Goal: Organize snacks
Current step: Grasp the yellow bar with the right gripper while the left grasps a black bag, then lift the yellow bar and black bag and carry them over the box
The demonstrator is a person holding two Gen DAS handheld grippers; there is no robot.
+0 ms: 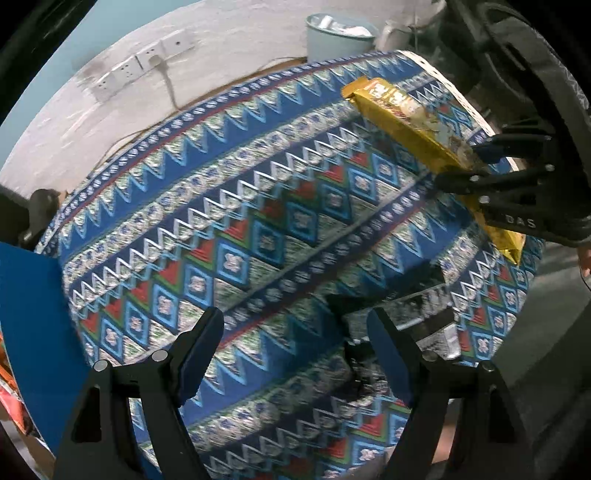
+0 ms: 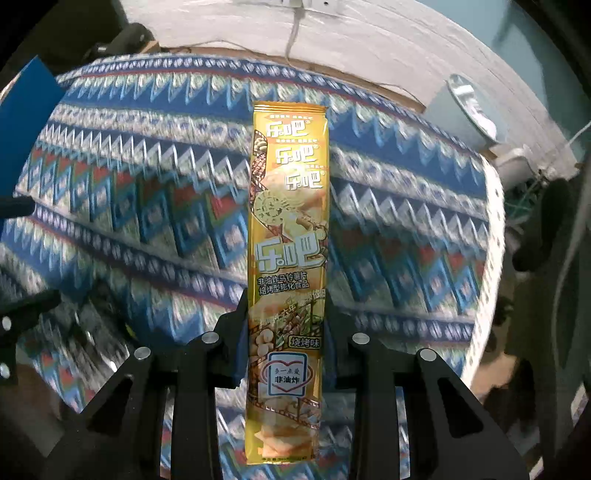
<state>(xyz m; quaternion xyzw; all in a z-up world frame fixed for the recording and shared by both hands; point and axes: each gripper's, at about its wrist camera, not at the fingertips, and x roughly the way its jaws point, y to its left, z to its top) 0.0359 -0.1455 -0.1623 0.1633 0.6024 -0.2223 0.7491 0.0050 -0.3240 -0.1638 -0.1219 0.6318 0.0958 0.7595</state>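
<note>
My right gripper (image 2: 286, 317) is shut on a long gold snack pack (image 2: 288, 236) with Chinese print, held lengthwise above the patterned tablecloth (image 2: 129, 206). In the left wrist view the same gold pack (image 1: 406, 118) hangs in the right gripper (image 1: 469, 162) at the far right of the table. My left gripper (image 1: 295, 332) is open and empty above the tablecloth (image 1: 221, 229). A dark silvery packet (image 1: 424, 317) lies on the cloth just beyond its right finger.
A blue box (image 1: 33, 317) stands at the table's left edge, with orange packets (image 1: 9, 391) beside it. A pale bucket (image 1: 338, 33) sits behind the table by the white wall with sockets (image 1: 140, 66). The table's right edge (image 2: 491, 258) drops off.
</note>
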